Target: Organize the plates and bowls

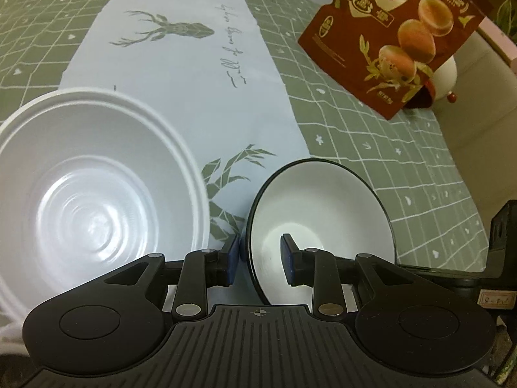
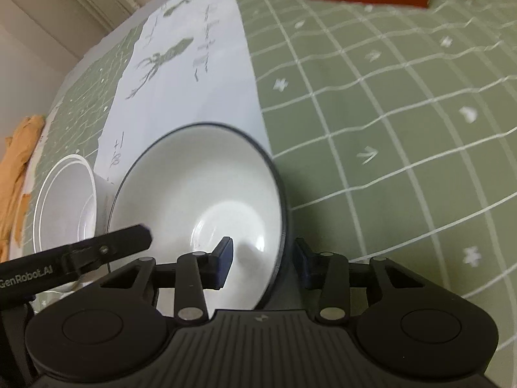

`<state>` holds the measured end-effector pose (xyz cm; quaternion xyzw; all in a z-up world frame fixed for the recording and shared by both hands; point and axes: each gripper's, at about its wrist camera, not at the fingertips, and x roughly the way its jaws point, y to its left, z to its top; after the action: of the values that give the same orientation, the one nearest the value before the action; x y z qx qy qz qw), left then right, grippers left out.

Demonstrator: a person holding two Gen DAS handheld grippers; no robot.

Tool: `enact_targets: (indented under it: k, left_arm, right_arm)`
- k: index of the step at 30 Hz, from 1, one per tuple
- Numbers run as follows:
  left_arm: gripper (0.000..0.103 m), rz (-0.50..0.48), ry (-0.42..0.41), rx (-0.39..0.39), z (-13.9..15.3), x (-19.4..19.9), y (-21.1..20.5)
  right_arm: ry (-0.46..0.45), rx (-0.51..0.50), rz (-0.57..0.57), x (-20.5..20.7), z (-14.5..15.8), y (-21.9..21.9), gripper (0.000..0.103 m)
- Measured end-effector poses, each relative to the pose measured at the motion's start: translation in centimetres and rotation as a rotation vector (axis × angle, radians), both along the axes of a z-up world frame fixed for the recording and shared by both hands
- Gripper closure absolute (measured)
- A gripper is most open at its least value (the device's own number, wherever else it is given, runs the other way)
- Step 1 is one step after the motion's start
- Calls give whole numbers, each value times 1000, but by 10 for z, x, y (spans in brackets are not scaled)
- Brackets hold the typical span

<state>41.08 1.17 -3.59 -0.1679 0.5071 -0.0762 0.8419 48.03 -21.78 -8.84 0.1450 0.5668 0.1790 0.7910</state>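
While both my grippers straddle its rim: dark-rimmed bowl (image 1: 323, 213) unstacked.
Left gripper (image 1: 261, 258): parted, not pinching.
Right gripper (image 2: 263, 260): likewise.
Left: nesting into white bowl (image 1: 97, 187).

On the table (image 1: 371, 135), the ribbed bowl (image 1: 93, 187) sits left of the rimmed bowl (image 1: 320, 223), just beside it. The snack pouch (image 1: 397, 32) stands behind them, to the right

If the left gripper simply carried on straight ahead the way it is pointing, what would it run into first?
The left gripper already straddles the near rim of the black-rimmed white bowl, jaws open; pushing on, the inner finger would probably meet the bowl's inside wall first, though depth is uncertain.
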Motion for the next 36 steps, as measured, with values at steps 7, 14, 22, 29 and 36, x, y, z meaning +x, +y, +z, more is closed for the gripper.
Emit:
enact_targets:
  k: [7,14,22,29,36]
  left_arm:
    - [67,-26,61,20,-20,23,-11]
    - [67,-40,85,56,-18,24,-18]
    - [67,-38,-15,44,39,-2,-14]
    - [66,-15,-87,23,82,-59,-10]
    - [66,1,-45,12,67,-120,-10]
  right_arm:
    - [-7,19,30,6,-2,1,62]
    - [-12,35,12,6,0,-1,62]
    - [-81,79,-2,-15,40,-7,62]
    - [-186,108,28,-63,93,-14,62]
    - [-189,96,80,-122,98,-16,62]
